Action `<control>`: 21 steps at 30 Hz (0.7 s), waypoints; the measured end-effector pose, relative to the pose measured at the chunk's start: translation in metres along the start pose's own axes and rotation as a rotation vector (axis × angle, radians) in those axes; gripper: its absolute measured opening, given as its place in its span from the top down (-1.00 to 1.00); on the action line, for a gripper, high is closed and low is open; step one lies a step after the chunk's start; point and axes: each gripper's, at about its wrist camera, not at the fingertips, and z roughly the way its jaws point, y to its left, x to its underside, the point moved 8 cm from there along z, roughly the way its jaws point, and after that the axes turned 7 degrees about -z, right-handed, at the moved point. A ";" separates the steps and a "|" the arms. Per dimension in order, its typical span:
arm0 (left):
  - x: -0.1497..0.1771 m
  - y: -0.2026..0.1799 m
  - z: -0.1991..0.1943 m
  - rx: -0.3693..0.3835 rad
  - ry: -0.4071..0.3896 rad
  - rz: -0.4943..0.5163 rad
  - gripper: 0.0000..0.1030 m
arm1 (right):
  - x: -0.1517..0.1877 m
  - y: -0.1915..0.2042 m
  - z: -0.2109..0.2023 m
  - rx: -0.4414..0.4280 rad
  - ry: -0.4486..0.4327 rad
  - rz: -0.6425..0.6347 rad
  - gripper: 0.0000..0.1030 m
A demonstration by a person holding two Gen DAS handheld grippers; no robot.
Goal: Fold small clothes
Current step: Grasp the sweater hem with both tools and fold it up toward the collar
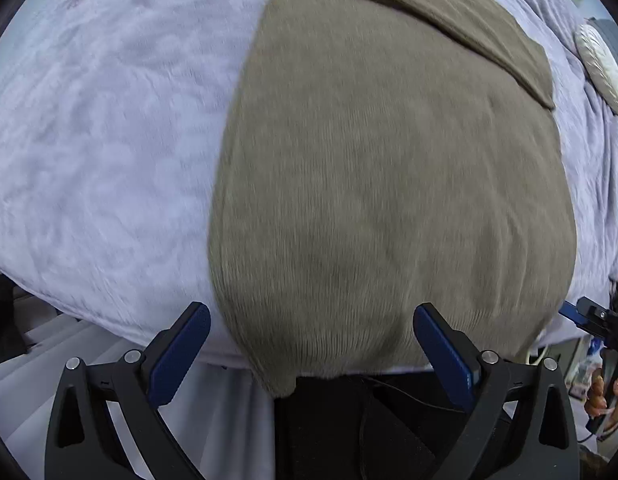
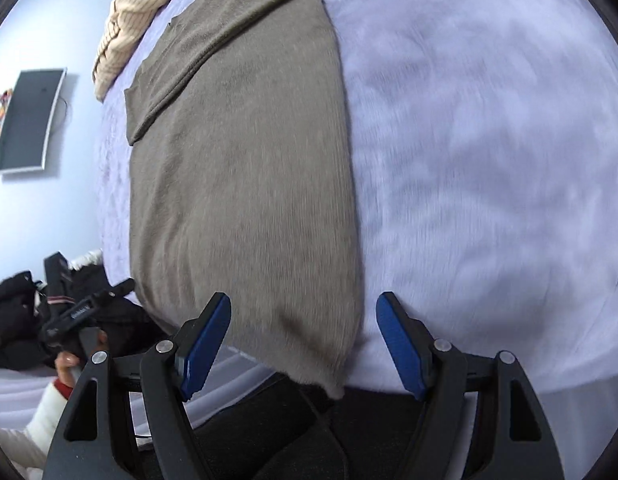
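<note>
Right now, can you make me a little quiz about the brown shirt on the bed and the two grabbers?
1. True or false: the left gripper is clamped on the brown garment.
2. What lies beyond the garment's far end in the right wrist view? A) a cream ribbed knit B) a red ball C) a green book
3. Fill in: the garment lies spread on a fluffy pale ____ blanket.

Key
1. False. Its jaws stand wide apart near the hem, and the right gripper is open too.
2. A, the cream knit.
3. Lilac.
</note>
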 end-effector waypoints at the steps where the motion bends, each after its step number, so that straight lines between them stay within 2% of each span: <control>1: 0.007 0.001 0.005 0.023 0.011 0.008 -0.98 | 0.010 0.000 0.001 -0.015 -0.001 0.011 -0.52; 5: 0.023 0.005 0.031 0.040 0.044 0.045 -0.98 | 0.030 -0.003 0.023 -0.025 -0.013 0.038 -0.52; 7: 0.026 0.008 0.034 0.037 0.031 0.053 -0.94 | 0.035 -0.005 0.028 -0.052 -0.023 0.063 -0.52; 8: 0.024 0.004 0.037 0.031 0.021 0.057 -0.70 | 0.033 -0.003 0.034 -0.071 -0.030 0.073 -0.52; 9: 0.024 0.002 0.037 0.037 0.021 0.061 -0.54 | 0.031 -0.001 0.038 -0.090 -0.038 0.087 -0.51; 10: 0.028 -0.002 0.036 0.049 0.022 0.066 -0.17 | 0.030 0.003 0.043 -0.108 -0.038 0.103 -0.50; 11: 0.036 -0.009 0.034 0.069 0.021 0.077 0.36 | 0.032 0.005 0.046 -0.124 -0.038 0.117 -0.32; 12: 0.040 -0.011 0.030 0.095 0.022 0.093 0.62 | 0.034 0.009 0.049 -0.142 -0.035 0.128 0.20; 13: 0.043 -0.012 0.025 0.121 0.024 0.103 0.75 | 0.036 0.013 0.051 -0.157 -0.026 0.132 0.51; 14: 0.046 -0.013 0.017 0.131 0.014 0.110 0.75 | 0.041 0.015 0.052 -0.156 -0.003 0.125 0.85; 16: 0.046 -0.014 -0.005 0.194 -0.009 0.112 0.75 | 0.044 0.022 0.046 -0.210 -0.027 0.133 0.86; 18: 0.040 -0.012 -0.031 0.280 -0.032 0.097 0.75 | 0.042 0.032 0.031 -0.299 -0.076 0.158 0.86; 21: 0.011 -0.015 -0.067 0.330 -0.103 0.089 0.75 | 0.026 0.051 0.000 -0.423 -0.166 0.162 0.86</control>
